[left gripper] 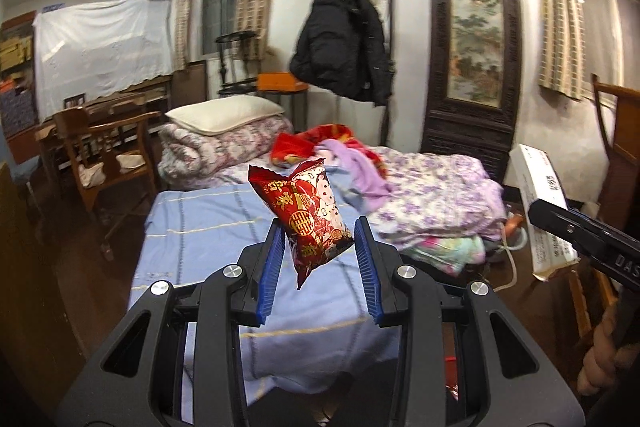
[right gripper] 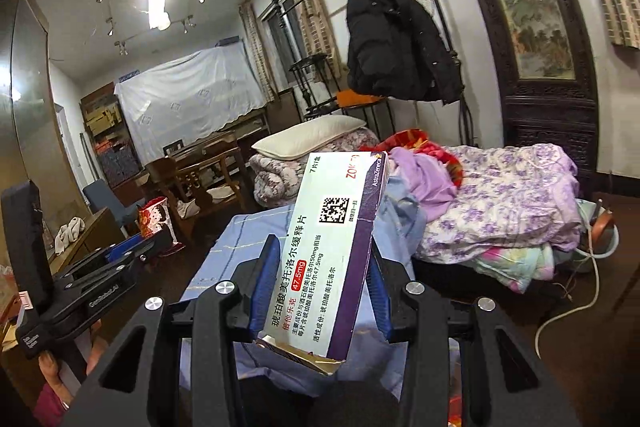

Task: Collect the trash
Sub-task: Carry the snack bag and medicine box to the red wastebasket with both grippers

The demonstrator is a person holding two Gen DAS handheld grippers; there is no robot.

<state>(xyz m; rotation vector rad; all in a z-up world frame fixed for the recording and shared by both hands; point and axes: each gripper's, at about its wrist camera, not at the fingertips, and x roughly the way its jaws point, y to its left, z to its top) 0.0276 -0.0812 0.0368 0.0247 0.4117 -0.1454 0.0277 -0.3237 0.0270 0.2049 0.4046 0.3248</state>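
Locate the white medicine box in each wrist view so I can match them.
Left wrist: medicine box at right edge, held by the right gripper.
Right wrist: medicine box centre, clamped between the blue pads.
Shared landmark: black jacket.

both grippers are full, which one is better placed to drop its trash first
No bin shows, so it's a toss-up. Slight lean left: the left gripper pinches a light red foil snack packet, while the right gripper clamps a longer white-and-purple medicine box.
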